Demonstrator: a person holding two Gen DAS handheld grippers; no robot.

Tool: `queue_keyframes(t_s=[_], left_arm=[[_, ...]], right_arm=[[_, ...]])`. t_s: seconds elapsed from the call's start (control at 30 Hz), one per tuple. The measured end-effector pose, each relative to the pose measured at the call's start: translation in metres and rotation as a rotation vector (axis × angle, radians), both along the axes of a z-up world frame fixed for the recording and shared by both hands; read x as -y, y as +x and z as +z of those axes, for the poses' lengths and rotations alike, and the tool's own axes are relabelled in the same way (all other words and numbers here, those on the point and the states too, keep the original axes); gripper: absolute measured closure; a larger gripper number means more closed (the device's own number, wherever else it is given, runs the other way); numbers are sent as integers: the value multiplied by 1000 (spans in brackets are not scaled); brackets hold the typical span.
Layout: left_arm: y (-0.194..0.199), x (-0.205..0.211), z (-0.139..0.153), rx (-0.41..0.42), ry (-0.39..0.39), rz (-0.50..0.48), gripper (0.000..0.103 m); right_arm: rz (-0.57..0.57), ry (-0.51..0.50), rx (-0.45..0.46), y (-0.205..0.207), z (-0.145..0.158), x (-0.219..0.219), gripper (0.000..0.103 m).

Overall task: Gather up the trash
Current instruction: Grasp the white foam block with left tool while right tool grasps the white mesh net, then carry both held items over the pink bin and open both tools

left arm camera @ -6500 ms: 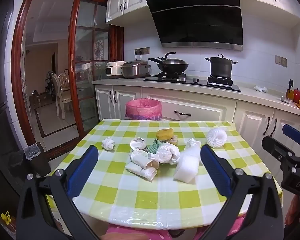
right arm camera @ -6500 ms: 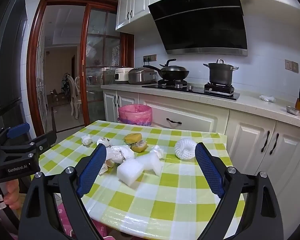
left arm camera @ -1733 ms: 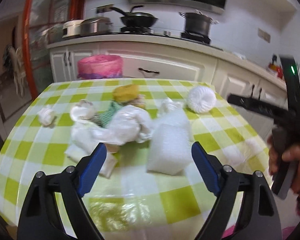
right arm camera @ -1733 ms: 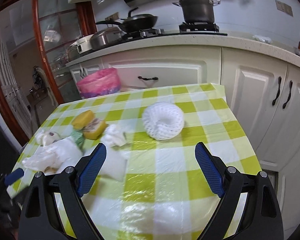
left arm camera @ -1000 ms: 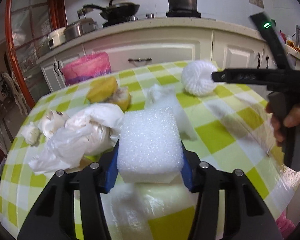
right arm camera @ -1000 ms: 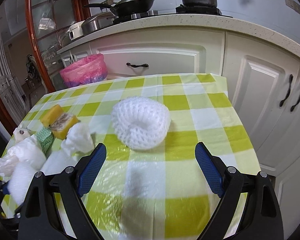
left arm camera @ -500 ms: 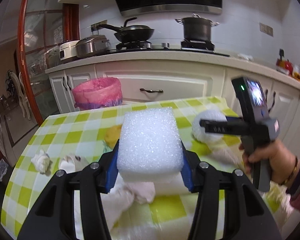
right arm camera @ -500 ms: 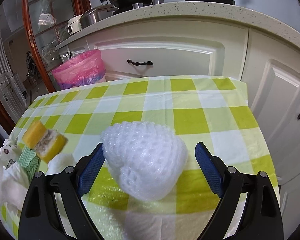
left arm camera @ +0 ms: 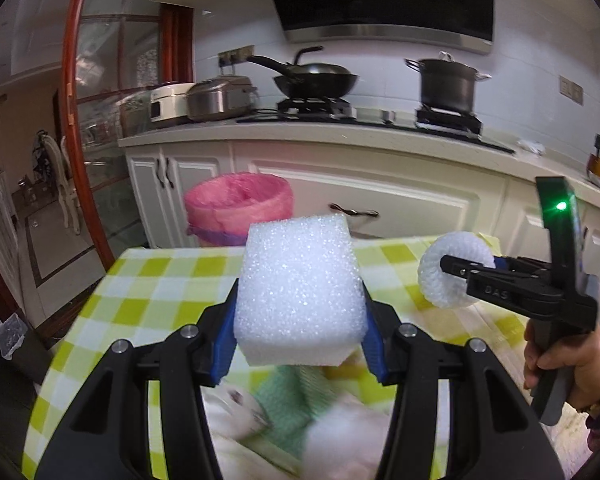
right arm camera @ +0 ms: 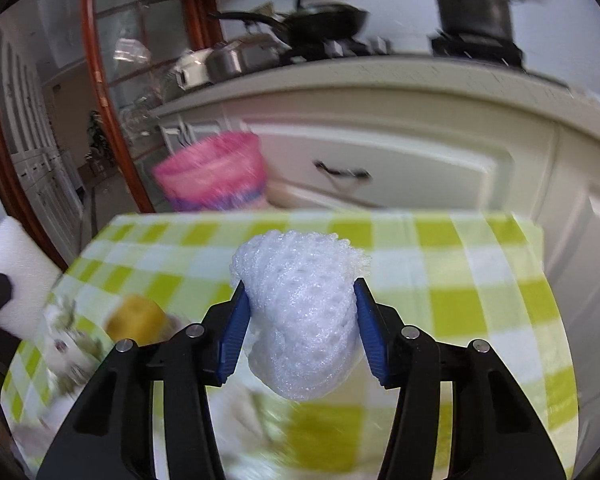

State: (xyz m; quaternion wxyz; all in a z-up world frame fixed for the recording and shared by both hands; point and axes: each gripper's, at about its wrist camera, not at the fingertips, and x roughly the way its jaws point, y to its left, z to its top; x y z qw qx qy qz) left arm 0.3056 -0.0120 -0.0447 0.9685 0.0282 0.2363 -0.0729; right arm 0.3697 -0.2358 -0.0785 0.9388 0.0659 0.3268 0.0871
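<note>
Table [left arm camera: 148, 280]: green-and-white check cloth; its far edge lies open and bare ahead of you, its right edge close to the white cabinets [right arm camera: 480, 168].

Pink-lined bin [left arm camera: 239, 208]: on the floor just past the table's far edge, left of centre, mouth open.

Left gripper [left arm camera: 300, 332]: your fingers clamp the white foam block [left arm camera: 298, 292] by its sides, lifted clear of the table. A second ago the block sat low over the trash pile [left arm camera: 300, 420]; now the pile lies blurred beneath it.

Right gripper [right arm camera: 300, 336]: your jaws have just been closing, and the fingers now press the white foam net [right arm camera: 302, 320], squashed narrow and raised off the cloth it rested on before.

Your right hand [left arm camera: 568, 368] grips the handle, the tool pointing left, level with the block. A yellow sponge [right arm camera: 136, 318] remains near left.
</note>
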Motion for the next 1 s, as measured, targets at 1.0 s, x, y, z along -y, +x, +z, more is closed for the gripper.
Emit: queue_keyframes(t_s=[1.0], left_arm=[[284, -109, 15, -23, -58, 87, 52]], right_arm=[[242, -29, 162, 223, 58, -152, 52]])
